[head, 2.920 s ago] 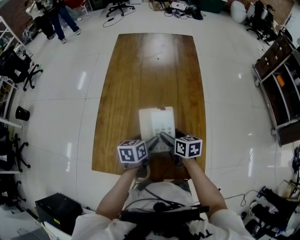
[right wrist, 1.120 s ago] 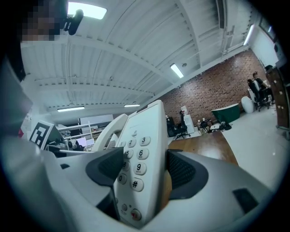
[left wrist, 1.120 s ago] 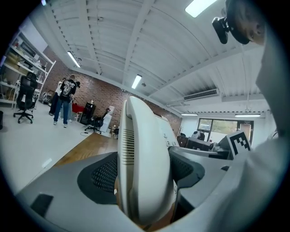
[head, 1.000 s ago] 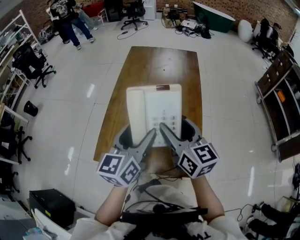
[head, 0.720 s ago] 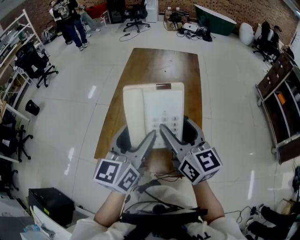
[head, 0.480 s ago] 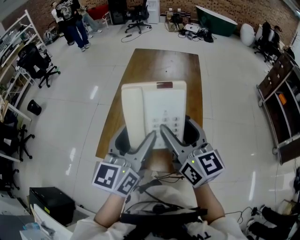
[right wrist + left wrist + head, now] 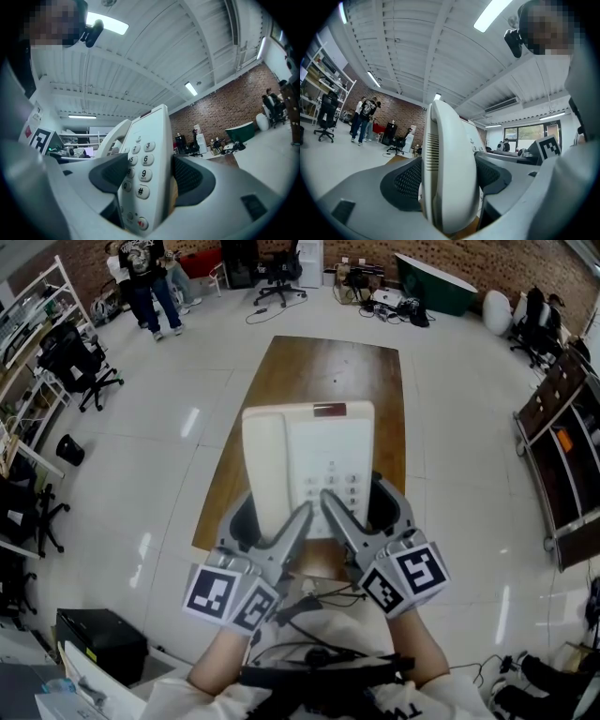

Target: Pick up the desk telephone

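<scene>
L gripper (image 7: 274, 512) fingers (image 7: 405, 180) were clamped wide on the handset (image 7: 265, 465) side of the desk telephone (image 7: 309, 451). R gripper (image 7: 356, 498) fingers (image 7: 188, 180) gripped likewise on the keypad (image 7: 337, 486) side. Both held the phone's near end, side by side. Phone was up off the wooden surface (image 7: 323, 362), approx. over its near half.

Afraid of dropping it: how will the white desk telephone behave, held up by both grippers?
The desk telephone looks like rigid plastic, so probably won't flex. Left gripper and right gripper clamp only its near end, so the smooth shell might slip. The handset on its left side may slide off if tilted.
</scene>
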